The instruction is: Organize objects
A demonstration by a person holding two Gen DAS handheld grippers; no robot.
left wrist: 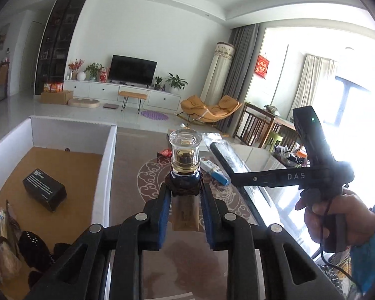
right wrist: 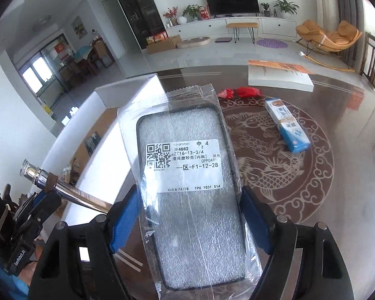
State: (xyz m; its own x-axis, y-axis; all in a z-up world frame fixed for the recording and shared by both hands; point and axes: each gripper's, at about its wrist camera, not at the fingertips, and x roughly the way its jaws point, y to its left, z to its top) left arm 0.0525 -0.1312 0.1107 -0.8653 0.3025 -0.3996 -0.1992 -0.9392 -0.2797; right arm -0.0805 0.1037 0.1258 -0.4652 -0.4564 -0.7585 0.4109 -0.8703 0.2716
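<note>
1. I am gripping a small perfume bottle (left wrist: 185, 165) in my left gripper (left wrist: 185, 200); its blue pads are clenched on the bottle's lower body, and the clear cap is pointing away from me, above the dark table (left wrist: 137, 165).
2. I am holding a bagged phone case (right wrist: 192, 187) in my right gripper (right wrist: 191, 215). The blue pads are pressing on both long edges of the clear wrapper, and a white label with a QR code is facing the camera.
3. I am seeing a white-walled cardboard box (left wrist: 107, 170) just to the left of the bottle, standing on the table. A black carton (left wrist: 44, 189) is lying on its brown floor, with some packets and dark items nearer me.
4. I am noticing a blue-and-white carton (right wrist: 286, 126) lying on the table's dragon pattern, well apart from both grippers.
5. A red wrapper (right wrist: 240, 92) is lying farther back, and an orange-covered book (right wrist: 280, 75) is resting near the far edge.
6. From the left wrist, a hand (left wrist: 337, 215) is showing, wrapped around the right gripper's handle.
</note>
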